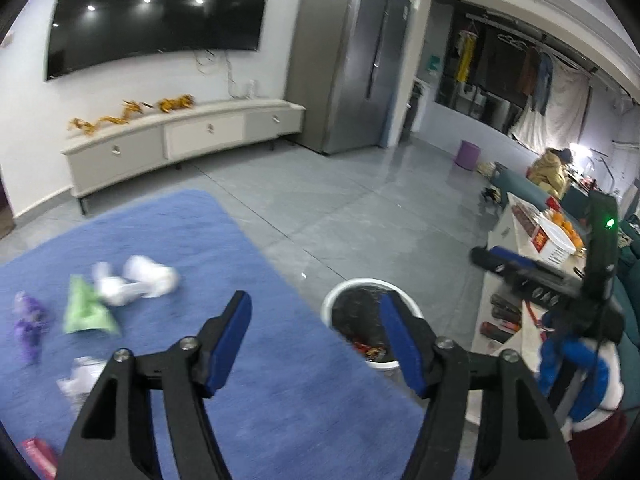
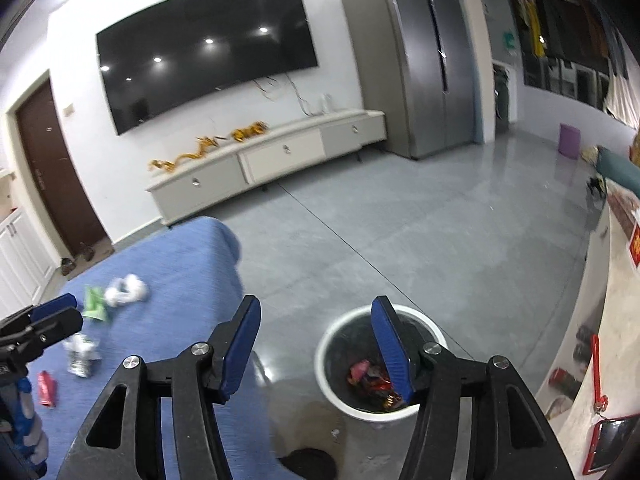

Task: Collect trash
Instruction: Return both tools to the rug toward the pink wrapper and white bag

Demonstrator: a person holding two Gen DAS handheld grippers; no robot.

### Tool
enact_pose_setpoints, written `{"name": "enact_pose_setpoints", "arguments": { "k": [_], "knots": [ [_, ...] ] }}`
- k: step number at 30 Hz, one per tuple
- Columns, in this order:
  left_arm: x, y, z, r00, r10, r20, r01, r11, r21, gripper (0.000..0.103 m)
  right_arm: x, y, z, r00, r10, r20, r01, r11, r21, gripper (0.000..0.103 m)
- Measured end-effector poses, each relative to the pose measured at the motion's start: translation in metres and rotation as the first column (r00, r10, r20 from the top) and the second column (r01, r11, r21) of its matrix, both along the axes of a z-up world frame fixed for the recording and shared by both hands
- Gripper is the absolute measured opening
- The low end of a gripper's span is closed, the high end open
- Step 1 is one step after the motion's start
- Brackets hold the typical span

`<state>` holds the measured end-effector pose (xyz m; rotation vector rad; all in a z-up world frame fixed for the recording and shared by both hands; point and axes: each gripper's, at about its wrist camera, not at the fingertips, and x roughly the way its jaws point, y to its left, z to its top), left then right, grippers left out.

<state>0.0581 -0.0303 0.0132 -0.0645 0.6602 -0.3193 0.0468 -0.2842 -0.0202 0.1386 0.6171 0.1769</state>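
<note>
Trash lies on a blue cloth-covered table (image 1: 240, 360): white crumpled paper (image 1: 136, 280), a green wrapper (image 1: 86, 308), a purple wrapper (image 1: 28, 320), a silver wrapper (image 1: 80, 376) and a pink packet (image 1: 38, 456). A white bin (image 2: 344, 396) with a black liner stands on the floor by the table and holds red wrappers (image 2: 370, 380). My left gripper (image 1: 314, 340) is open and empty above the table's right edge. My right gripper (image 2: 316, 344) is open and empty above the bin. The white paper (image 2: 126, 290) and green wrapper (image 2: 94, 302) also show in the right wrist view.
A pale side table (image 1: 516, 280) with a box of oranges (image 1: 560, 232) stands to the right. A TV cabinet (image 2: 280, 156), wall TV (image 2: 208, 48) and grey fridge (image 2: 424, 60) line the far wall. A purple stool (image 2: 570, 140) stands far right.
</note>
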Motion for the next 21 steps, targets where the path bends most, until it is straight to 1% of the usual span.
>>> {"name": "enact_pose_setpoints", "arguments": {
  "k": [3,7,9,10,11,13,15,16,18,19,20,21],
  "knots": [
    [-0.027,0.043,0.007,0.998,0.059,0.037,-0.059,0.998,0.006,0.069,-0.011,0.021,0.016,0.999,0.035,0.026,-0.035,0.999,-0.013,0.057],
    [-0.054,0.095,0.004,0.991,0.129,0.038,-0.129,0.992,0.007,0.071,-0.023,0.051,0.027,0.994,0.1,0.049,-0.098,0.995,-0.034,0.062],
    [-0.07,0.13,-0.004,0.982,0.184,0.034,-0.185,0.983,0.023,0.072,-0.027,0.069,0.029,0.989,0.136,0.05,-0.133,0.99,-0.051,0.065],
    [-0.076,0.137,-0.008,0.979,0.202,0.028,-0.203,0.979,0.026,0.073,-0.029,0.077,0.029,0.987,0.151,0.049,-0.148,0.987,-0.057,0.066],
    [-0.085,0.156,-0.016,0.972,0.235,0.01,-0.235,0.972,0.025,0.073,-0.03,0.085,0.028,0.985,0.165,0.047,-0.162,0.985,-0.061,0.068],
    [-0.096,0.178,-0.026,0.959,0.282,-0.012,-0.281,0.959,0.031,0.074,-0.028,0.106,0.025,0.979,0.199,0.037,-0.196,0.978,-0.068,0.07],
    [-0.112,0.208,-0.043,0.934,0.354,-0.042,-0.351,0.935,0.054,0.074,-0.026,0.124,0.02,0.972,0.235,0.024,-0.233,0.97,-0.073,0.071],
    [-0.118,0.216,-0.048,0.926,0.375,-0.053,-0.372,0.926,0.056,0.074,-0.025,0.13,0.018,0.968,0.248,0.019,-0.246,0.966,-0.075,0.071],
    [-0.134,0.24,-0.063,0.895,0.436,-0.097,-0.433,0.9,0.052,0.074,-0.022,0.148,0.01,0.957,0.289,0.0,-0.288,0.955,-0.076,0.073],
    [-0.143,0.254,-0.072,0.874,0.47,-0.127,-0.468,0.883,0.045,0.074,-0.019,0.154,0.006,0.953,0.304,-0.008,-0.304,0.95,-0.075,0.073],
    [-0.148,0.262,-0.079,0.86,0.487,-0.15,-0.488,0.872,0.038,0.074,-0.018,0.16,0.003,0.947,0.321,-0.017,-0.321,0.944,-0.075,0.073],
    [-0.151,0.266,-0.083,0.853,0.495,-0.165,-0.497,0.867,0.031,0.074,-0.013,0.171,-0.003,0.938,0.346,-0.03,-0.347,0.935,-0.072,0.073]
  ]
}}
